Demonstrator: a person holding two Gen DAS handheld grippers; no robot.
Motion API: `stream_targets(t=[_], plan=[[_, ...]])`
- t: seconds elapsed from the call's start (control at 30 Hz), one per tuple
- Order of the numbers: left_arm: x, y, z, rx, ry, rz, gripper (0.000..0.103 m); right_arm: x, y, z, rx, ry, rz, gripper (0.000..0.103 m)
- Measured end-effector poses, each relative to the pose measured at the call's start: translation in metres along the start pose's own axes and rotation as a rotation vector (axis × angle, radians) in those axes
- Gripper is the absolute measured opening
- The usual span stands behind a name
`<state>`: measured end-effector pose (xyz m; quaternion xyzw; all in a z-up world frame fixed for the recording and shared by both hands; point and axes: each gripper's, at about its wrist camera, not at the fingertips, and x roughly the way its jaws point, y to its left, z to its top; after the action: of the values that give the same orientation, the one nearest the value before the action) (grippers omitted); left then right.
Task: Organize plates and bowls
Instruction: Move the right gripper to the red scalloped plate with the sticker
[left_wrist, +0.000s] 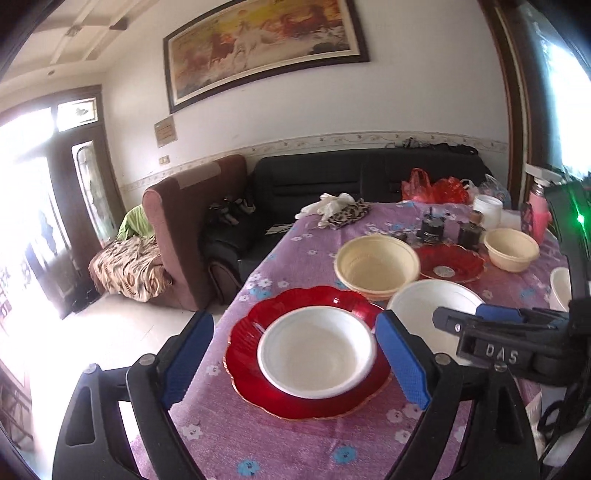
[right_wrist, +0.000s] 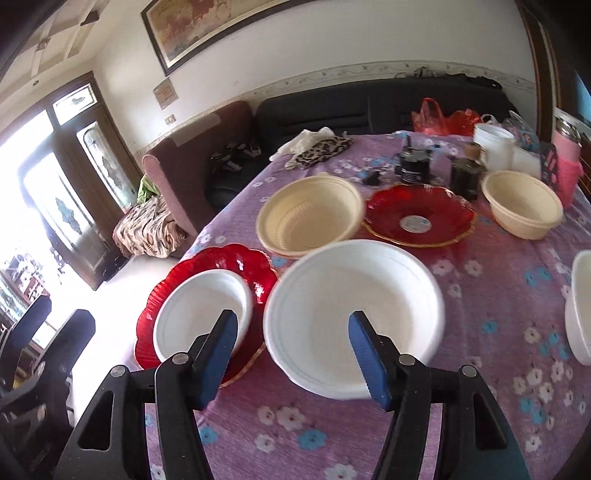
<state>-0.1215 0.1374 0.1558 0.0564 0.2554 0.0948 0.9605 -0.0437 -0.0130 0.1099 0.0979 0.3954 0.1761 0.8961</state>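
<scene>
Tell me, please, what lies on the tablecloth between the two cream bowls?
A red plate with nothing in it lies between the left cream bowl and the right cream bowl, clearest in the right wrist view.

Two wrist fisheye views, both angled down across the surface (left_wrist: 295, 443).
Left view: close above the red plate (left_wrist: 258, 373) holding a small white bowl (left_wrist: 317, 354). Right view: just beside it, over the large white bowl (right_wrist: 354, 295). Shared: both bowls, the plate, the sofa (left_wrist: 332, 177) beyond.

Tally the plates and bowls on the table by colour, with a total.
Red plates: 2, near and far
Cream bowls: 2, and
White bowls: 3, on the near plate, beside it, at the right edge
Total: 7
</scene>
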Motion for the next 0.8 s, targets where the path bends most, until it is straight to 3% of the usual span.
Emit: stream_targets(t=[0.33,0.8], plan=[[-0.006,-0.027,-0.006,0.046,0.039,-0.026,0.089,-0.031,-0.056,-0.009,0.089,-0.034,-0.052,0.068],[0.013,-0.036,-0.016,0.065,0.101,-0.043,0.089,-0.022,-0.096,-0.012,0.164,-0.017,-0.090,0.069]])
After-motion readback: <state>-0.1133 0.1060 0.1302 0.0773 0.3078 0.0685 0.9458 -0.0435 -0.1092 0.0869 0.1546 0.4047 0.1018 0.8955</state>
